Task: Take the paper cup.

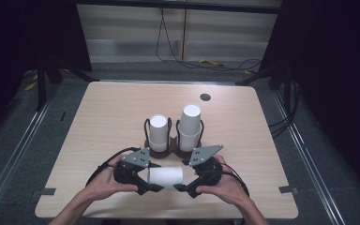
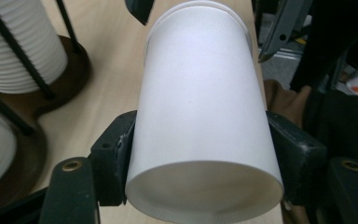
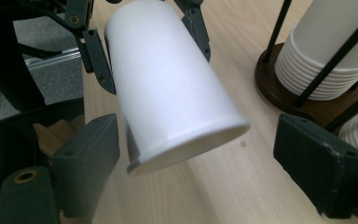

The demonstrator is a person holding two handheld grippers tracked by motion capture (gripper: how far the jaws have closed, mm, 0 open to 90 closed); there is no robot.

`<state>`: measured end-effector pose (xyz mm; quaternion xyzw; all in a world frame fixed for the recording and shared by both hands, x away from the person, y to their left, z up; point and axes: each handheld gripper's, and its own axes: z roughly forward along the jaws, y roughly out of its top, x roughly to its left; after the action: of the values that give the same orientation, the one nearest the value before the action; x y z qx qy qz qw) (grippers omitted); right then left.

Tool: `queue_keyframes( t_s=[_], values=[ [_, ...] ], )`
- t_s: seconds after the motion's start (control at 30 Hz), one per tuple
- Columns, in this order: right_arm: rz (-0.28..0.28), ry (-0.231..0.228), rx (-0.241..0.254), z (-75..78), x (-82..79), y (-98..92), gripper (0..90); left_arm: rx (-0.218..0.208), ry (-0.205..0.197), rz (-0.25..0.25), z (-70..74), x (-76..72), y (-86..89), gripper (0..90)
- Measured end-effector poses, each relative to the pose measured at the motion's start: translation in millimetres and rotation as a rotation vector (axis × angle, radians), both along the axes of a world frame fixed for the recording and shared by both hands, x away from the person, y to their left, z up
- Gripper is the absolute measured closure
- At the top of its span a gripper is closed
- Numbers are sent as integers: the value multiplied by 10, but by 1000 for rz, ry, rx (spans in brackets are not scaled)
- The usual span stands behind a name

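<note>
While both hands meet at the near edge of the pale wooden table (image 1: 98,122), a white paper cup (image 1: 166,176) lies on its side in the air between the two grippers, just above the tabletop. The left gripper (image 1: 149,183) is closed on the cup near its base: in the left gripper view its two black pads press on both sides of the cup (image 2: 203,116), and the base faces the camera. The right gripper (image 1: 182,186) stands with its jaws spread wide around the rim end of the cup (image 3: 168,88); one pad is just beside the rim and the other is well apart from it, so it does not grip. Behind the cup stand two dark round holders with black wire posts, each with a stack of white cups: the left stack (image 1: 159,132) is lower and the right stack (image 1: 189,126) is taller.
</note>
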<state>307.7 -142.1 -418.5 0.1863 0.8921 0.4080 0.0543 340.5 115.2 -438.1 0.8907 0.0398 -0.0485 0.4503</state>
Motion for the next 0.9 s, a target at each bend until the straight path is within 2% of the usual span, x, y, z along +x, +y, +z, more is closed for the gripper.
queue_keyframes(
  t_s=[0.03, 0.1, 0.13, 0.27, 0.4, 0.43, 0.5, 0.57, 0.67, 0.7, 0.9],
  values=[
    [0, 0, 0, 0, 0, 0, 140, 0, 0, 0, 0, 0, 0, 328],
    [-4, -9, 19, -4, -2, -30, 136, -29, 12, 14, -7, 6, 24, 327],
    [-4, -3, 28, -7, -2, -38, 136, -33, 4, 20, -14, 12, 28, 327],
    [-15, -11, 31, -15, 10, -57, 136, -55, 24, 20, -46, 28, 34, 326],
    [-21, -8, 57, -32, 35, -81, 136, -65, 22, 32, -78, 37, 50, 324],
    [-23, -10, 58, -39, 41, -85, 136, -78, 25, 34, -88, 42, 52, 324],
    [-28, -11, 56, -44, 43, -89, 137, -76, 22, 40, -87, 42, 59, 324],
    [-31, -19, 57, -55, 45, -99, 142, -101, 14, 49, -94, 31, 69, 324],
    [-23, -28, 64, -67, 32, -109, 142, -111, 8, 49, -97, 18, 67, 324],
    [-18, -27, 66, -73, 28, -108, 142, -126, 19, 52, -102, 14, 61, 324],
    [2, -42, 82, -92, 22, -121, 143, -138, 19, 44, -104, 16, 63, 322]
  ],
)
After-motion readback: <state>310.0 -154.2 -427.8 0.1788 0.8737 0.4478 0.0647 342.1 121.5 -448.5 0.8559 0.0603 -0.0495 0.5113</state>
